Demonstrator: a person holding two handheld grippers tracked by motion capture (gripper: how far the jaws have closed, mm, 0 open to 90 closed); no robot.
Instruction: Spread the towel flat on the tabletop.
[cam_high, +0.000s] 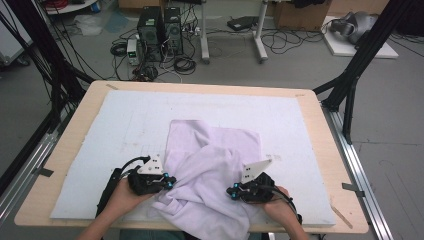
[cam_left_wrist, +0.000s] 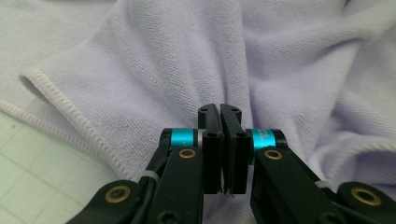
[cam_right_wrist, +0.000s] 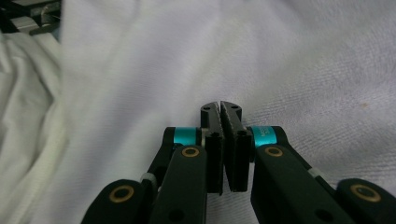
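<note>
Both grippers, left gripper (cam_high: 169, 181) and right gripper (cam_high: 231, 191), are fully closed, pinching the lavender towel (cam_high: 215, 165).

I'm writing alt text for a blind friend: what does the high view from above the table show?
A person's two hands, each holding a black gripper, the left gripper and the right gripper, with jaws shut, press against opposite sides of a crumpled pale lilac cloth. The cloth lies on a white mat covering a wooden table, and computers and cables sit on the floor beyond.

Grey floor (cam_high: 60, 55) — computer towers (cam_high: 160, 32), cables (cam_high: 295, 40)
</note>
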